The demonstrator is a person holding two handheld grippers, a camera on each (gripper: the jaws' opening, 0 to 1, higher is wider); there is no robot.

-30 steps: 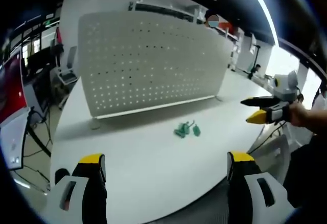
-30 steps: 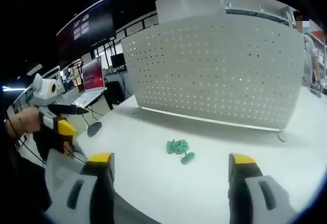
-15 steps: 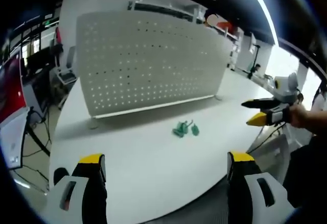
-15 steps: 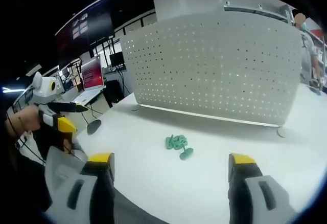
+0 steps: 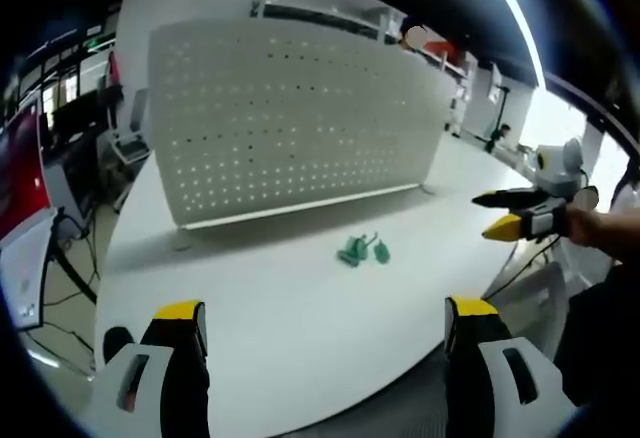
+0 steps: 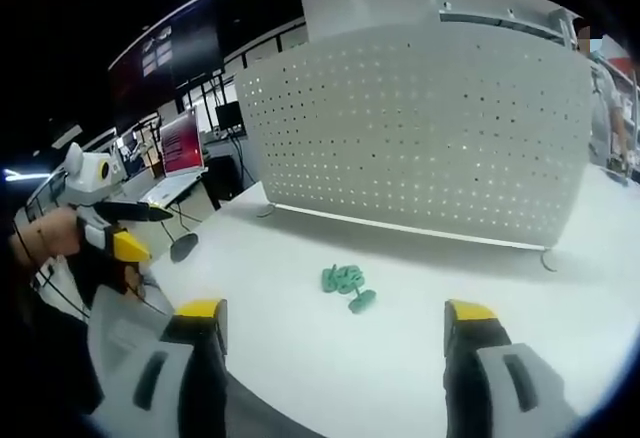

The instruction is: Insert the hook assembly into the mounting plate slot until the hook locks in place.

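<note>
A small heap of green plastic hooks lies on the white table, in front of the upright white perforated plate. In the right gripper view the same green hooks lie before the perforated plate. My left gripper is open with nothing between its jaws, well short of the hooks. My right gripper is open too, also short of them. The right gripper comes in from the right of the left gripper view, held by a hand; the left gripper shows at the left of the right gripper view.
The table's front edge runs just before my jaws. Monitors and desks stand beyond the table's left end. A person stands behind the plate at far right. The plate rests on small feet.
Both views have drifted only slightly; the hooks and the plate lie where they were. Both grippers stay open.
</note>
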